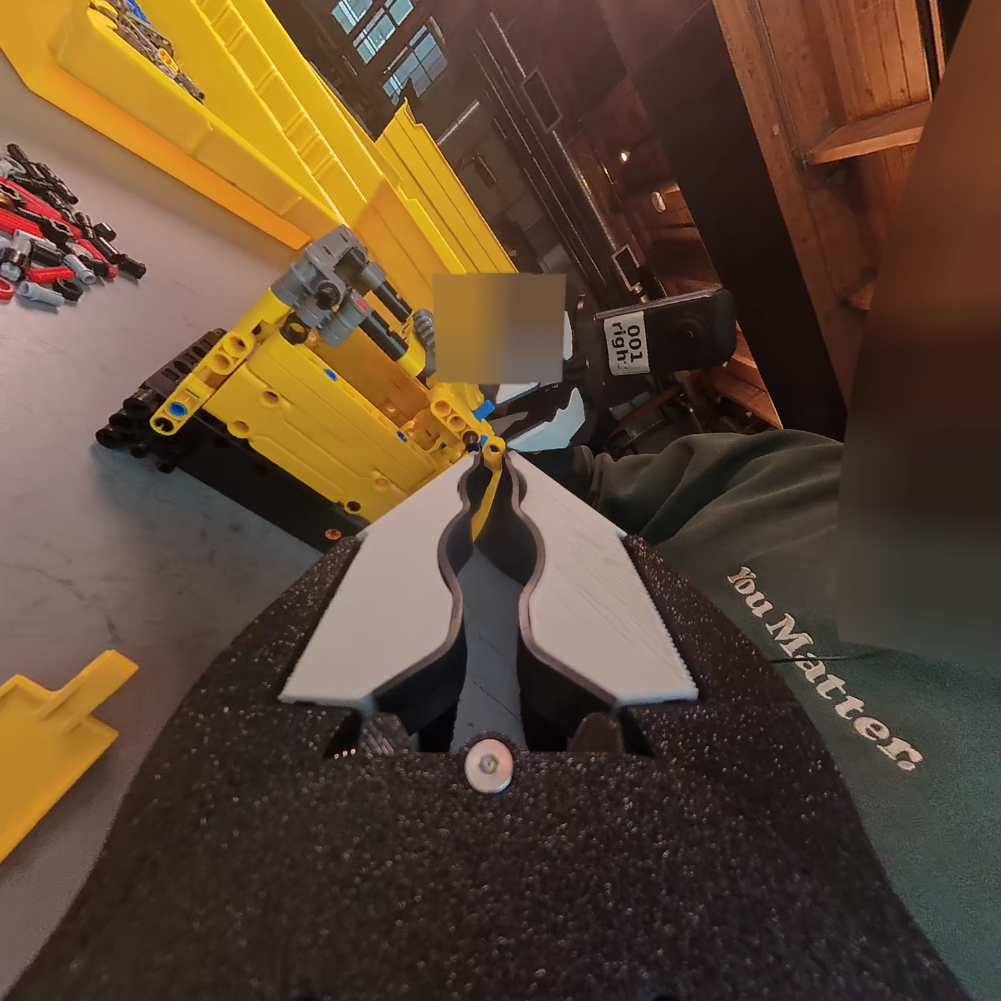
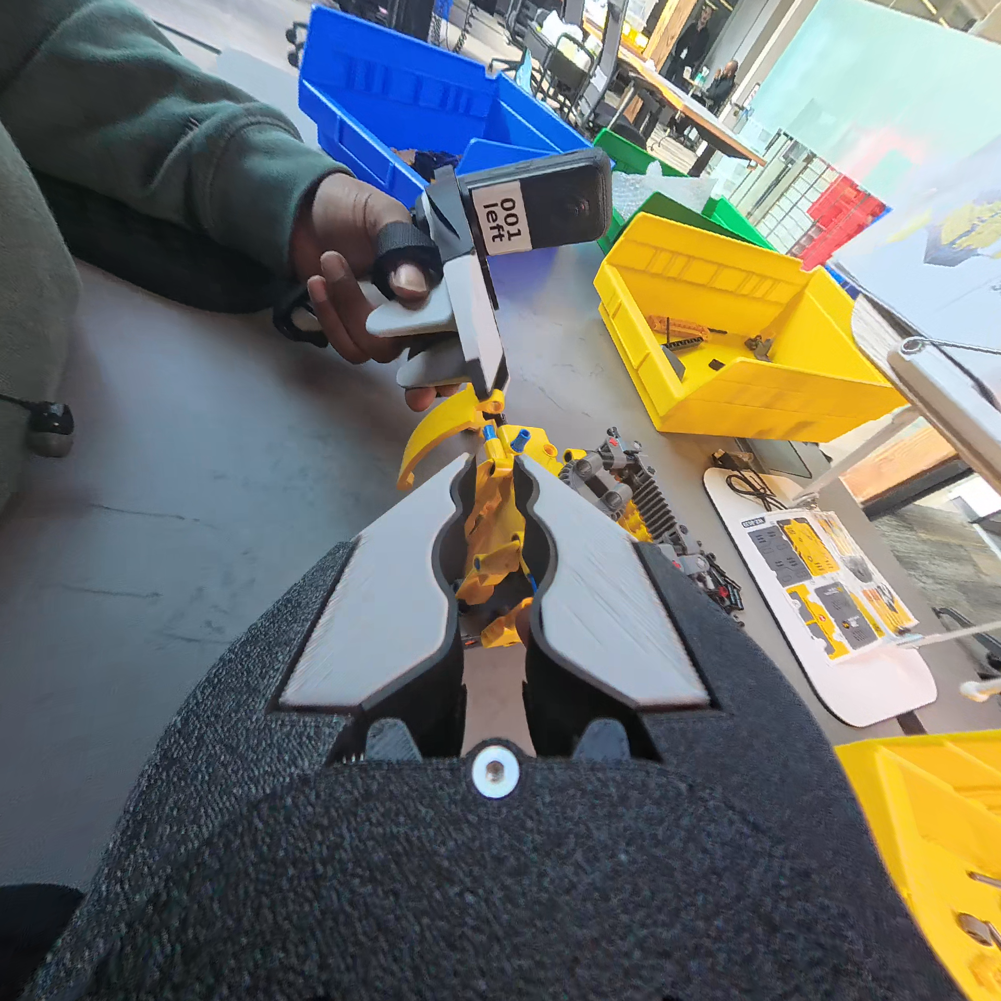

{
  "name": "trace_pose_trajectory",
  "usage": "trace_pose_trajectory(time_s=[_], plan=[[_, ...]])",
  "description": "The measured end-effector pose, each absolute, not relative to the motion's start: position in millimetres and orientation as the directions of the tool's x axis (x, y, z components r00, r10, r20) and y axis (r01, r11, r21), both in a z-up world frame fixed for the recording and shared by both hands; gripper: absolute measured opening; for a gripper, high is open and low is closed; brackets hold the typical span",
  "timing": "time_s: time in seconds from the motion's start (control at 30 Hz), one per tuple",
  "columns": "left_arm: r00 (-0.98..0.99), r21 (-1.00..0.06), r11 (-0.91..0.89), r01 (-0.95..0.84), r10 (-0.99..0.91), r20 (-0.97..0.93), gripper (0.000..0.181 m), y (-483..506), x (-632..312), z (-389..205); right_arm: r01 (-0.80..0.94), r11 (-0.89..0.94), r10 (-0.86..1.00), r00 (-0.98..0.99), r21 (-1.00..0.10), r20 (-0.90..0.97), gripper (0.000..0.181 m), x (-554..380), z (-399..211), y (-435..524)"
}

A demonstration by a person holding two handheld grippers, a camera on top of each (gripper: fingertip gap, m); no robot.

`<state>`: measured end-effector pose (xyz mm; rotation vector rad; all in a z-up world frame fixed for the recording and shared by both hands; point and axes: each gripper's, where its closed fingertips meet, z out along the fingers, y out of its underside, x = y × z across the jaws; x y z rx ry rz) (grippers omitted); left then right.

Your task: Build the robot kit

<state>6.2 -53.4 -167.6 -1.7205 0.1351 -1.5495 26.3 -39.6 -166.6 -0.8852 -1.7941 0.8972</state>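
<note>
1. Left wrist view: left tongs [image 1: 490, 460] nearly closed, tips pinching a curved yellow piece [image 1: 487, 487] at the near end of a yellow and black brick-built model [image 1: 303, 401] lying on the grey tabletop [image 1: 108, 541].
2. Same view: grey gear-and-shaft assembly [image 1: 336, 287] on the model's far end; pile of red, black and grey loose pins [image 1: 49, 233] off to the left; yellow bins [image 1: 227, 108] behind; flat yellow part [image 1: 49, 726] near the lower left edge; dark green sleeve [image 1: 731, 487] to the right, with the right tongs' camera body [image 1: 671, 330] beyond the model.
3. Right wrist view: right tongs [image 2: 493, 460] closed narrowly around the yellow body of the model [image 2: 495, 536], which fills the gap between the pads.
4. Same view: left tongs [image 2: 487, 392] held by a hand [image 2: 346, 271], coming down from above and gripping the curved yellow piece [image 2: 433, 433] at the model's top end.
5. Same view: yellow bin [image 2: 731, 346] with a few small parts to the right; blue bin [image 2: 422, 97] behind; printed sheet [image 2: 823, 585] on a white mat [image 2: 866, 688] at right; another yellow bin [image 2: 931, 839] at the lower right corner.
</note>
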Motion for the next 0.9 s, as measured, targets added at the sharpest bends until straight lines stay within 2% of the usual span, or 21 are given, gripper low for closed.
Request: trace_pose_trajectory(time_s=[0.1,0.23,0.57,0.7,0.9], plan=[[0.270,-0.629,-0.665,0.403,-0.570,0.776,0.006,-54,7,-168,0.217,0.506,0.845,-0.320,-0.835,0.429,0.008,25,-170,-41],[0.317,-0.662,-0.652,0.371,-0.581,0.750,0.006,-56,11,-170,0.230,0.517,0.841,-0.315,-0.825,0.439,0.010,25,-171,-41],[0.346,-0.666,-0.616,0.422,-0.569,0.746,0.006,-51,13,-169,0.241,0.504,0.852,-0.296,-0.829,0.432,0.013,23,-172,-39],[0.356,-0.666,-0.605,0.436,-0.564,0.745,0.006,-51,12,-169,0.238,0.467,0.866,-0.316,-0.851,0.387,0.008,29,-164,-33],[0.378,-0.667,-0.606,0.434,-0.550,0.745,0.006,-50,11,-173,0.275,0.622,0.775,-0.345,-0.733,0.529,0.007,28,-170,-26]])
